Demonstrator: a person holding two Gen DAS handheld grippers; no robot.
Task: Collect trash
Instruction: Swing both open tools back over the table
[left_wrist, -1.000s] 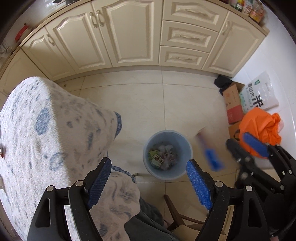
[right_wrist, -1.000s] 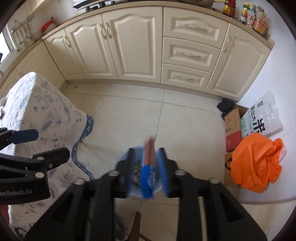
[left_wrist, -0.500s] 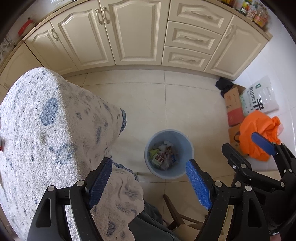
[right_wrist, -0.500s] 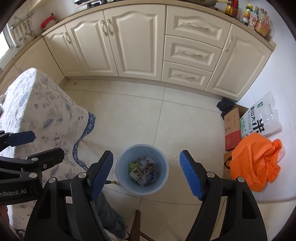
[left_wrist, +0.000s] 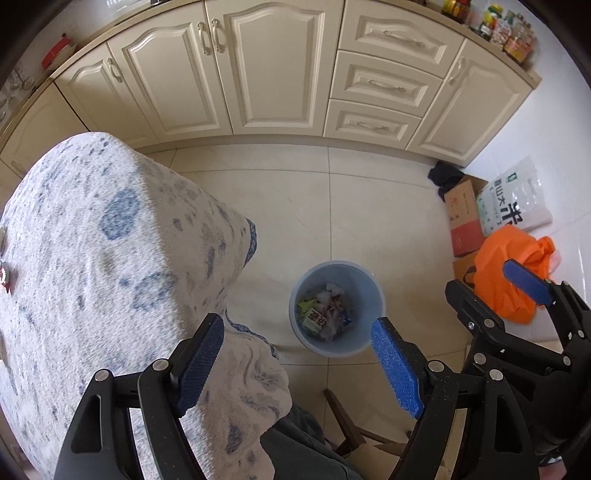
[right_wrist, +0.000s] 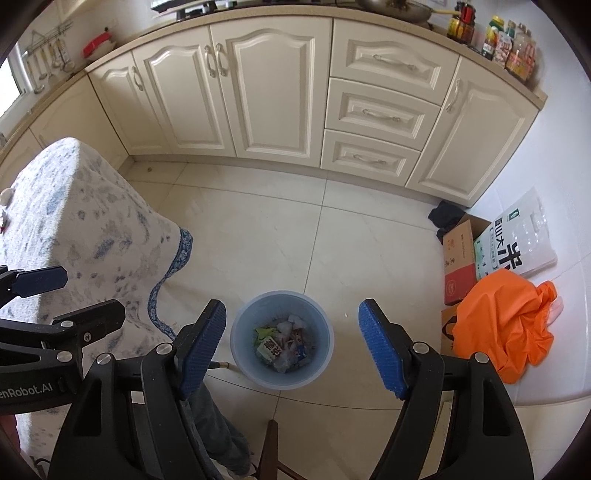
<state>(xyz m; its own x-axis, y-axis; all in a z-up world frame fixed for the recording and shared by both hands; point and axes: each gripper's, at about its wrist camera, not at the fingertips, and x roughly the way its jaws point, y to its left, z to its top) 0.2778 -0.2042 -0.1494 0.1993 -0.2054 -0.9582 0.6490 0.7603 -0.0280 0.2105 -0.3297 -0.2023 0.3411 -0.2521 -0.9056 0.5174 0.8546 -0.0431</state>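
A light-blue trash bin (left_wrist: 373, 295) (right_wrist: 242, 325) stands on the tiled floor. It holds several wrappers and crumpled papers (left_wrist: 321, 312) (right_wrist: 280, 343). My right gripper (right_wrist: 292, 308) hangs above the bin, jaws open, with nothing between its blue pads. From the left wrist view it shows at the right edge (left_wrist: 487, 278). My left gripper (left_wrist: 297, 325) is also open and empty. It hovers over the table corner, just left of the bin, and shows at the left edge (right_wrist: 81, 293) of the right wrist view.
A table under a blue-and-white cloth (left_wrist: 110, 240) (right_wrist: 74, 206) fills the left. Cream cabinets (right_wrist: 277, 92) line the far wall. An orange bag (right_wrist: 502, 317), a cardboard box (right_wrist: 458, 254) and a rice sack (right_wrist: 517, 240) sit at the right. A wooden chair part (right_wrist: 269, 443) and a trouser leg (right_wrist: 218, 424) are below.
A blue and orange wrapper that was between the right gripper's jaws a second ago has dropped into the bin. Those jaws now stand wider. The left gripper has drifted slightly.
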